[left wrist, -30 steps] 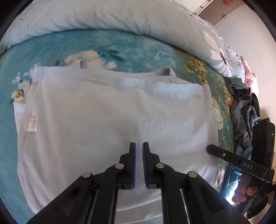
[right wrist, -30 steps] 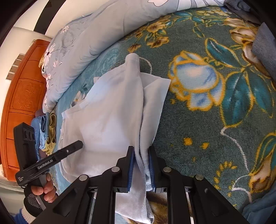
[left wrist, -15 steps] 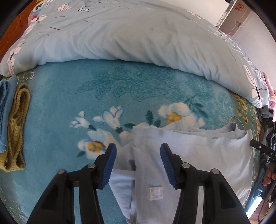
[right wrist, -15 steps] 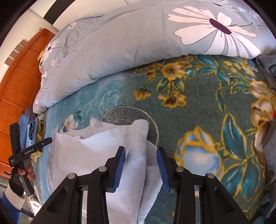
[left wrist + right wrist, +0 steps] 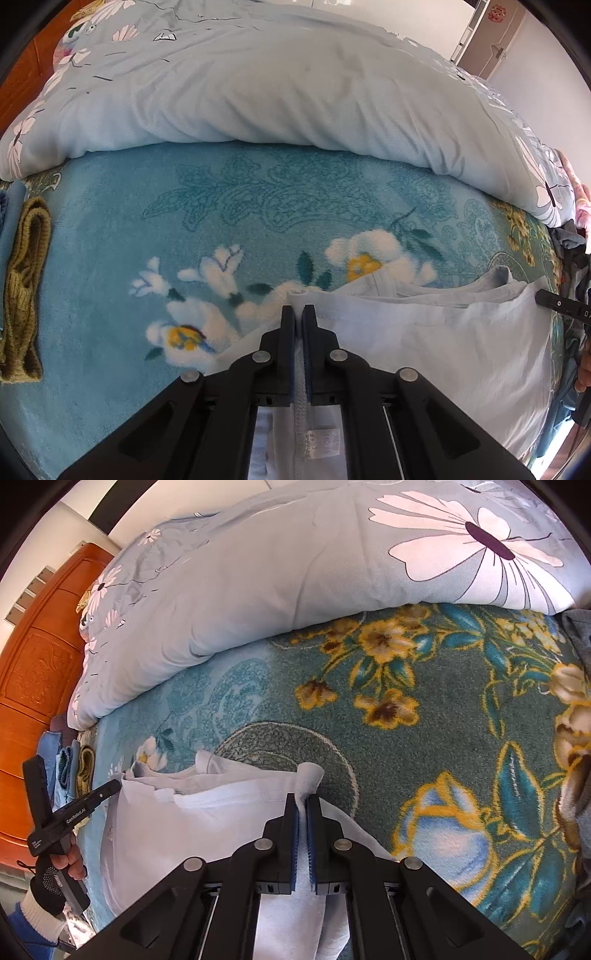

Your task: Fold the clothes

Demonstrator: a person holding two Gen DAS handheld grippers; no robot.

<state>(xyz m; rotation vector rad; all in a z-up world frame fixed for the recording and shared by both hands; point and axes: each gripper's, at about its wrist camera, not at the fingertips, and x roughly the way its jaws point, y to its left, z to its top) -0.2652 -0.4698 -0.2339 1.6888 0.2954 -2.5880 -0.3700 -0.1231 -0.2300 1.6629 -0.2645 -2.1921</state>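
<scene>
A white shirt (image 5: pixel 443 350) lies partly folded on the teal floral blanket (image 5: pixel 240 206). My left gripper (image 5: pixel 299 314) is shut on the shirt's far left corner, with the seam and size label running between the fingers. My right gripper (image 5: pixel 302 801) is shut on the shirt's (image 5: pixel 207 812) far right corner, a tuft of cloth sticking up past the tips. In the right wrist view the left gripper (image 5: pixel 107 788) shows at the left, held by a gloved hand. The right gripper's tip (image 5: pixel 546 299) shows at the right edge of the left wrist view.
A pale blue flowered duvet (image 5: pixel 277 85) is bunched along the far side of the bed. Folded olive and blue clothes (image 5: pixel 26 288) lie at the left. A dark pile of clothes (image 5: pixel 572 251) sits at the right. An orange wooden headboard (image 5: pixel 40 679) stands behind.
Both grippers were open over the shirt's far corners half a second ago. Now both have closed on the cloth. A second ago they were at the shirt's near edge.
</scene>
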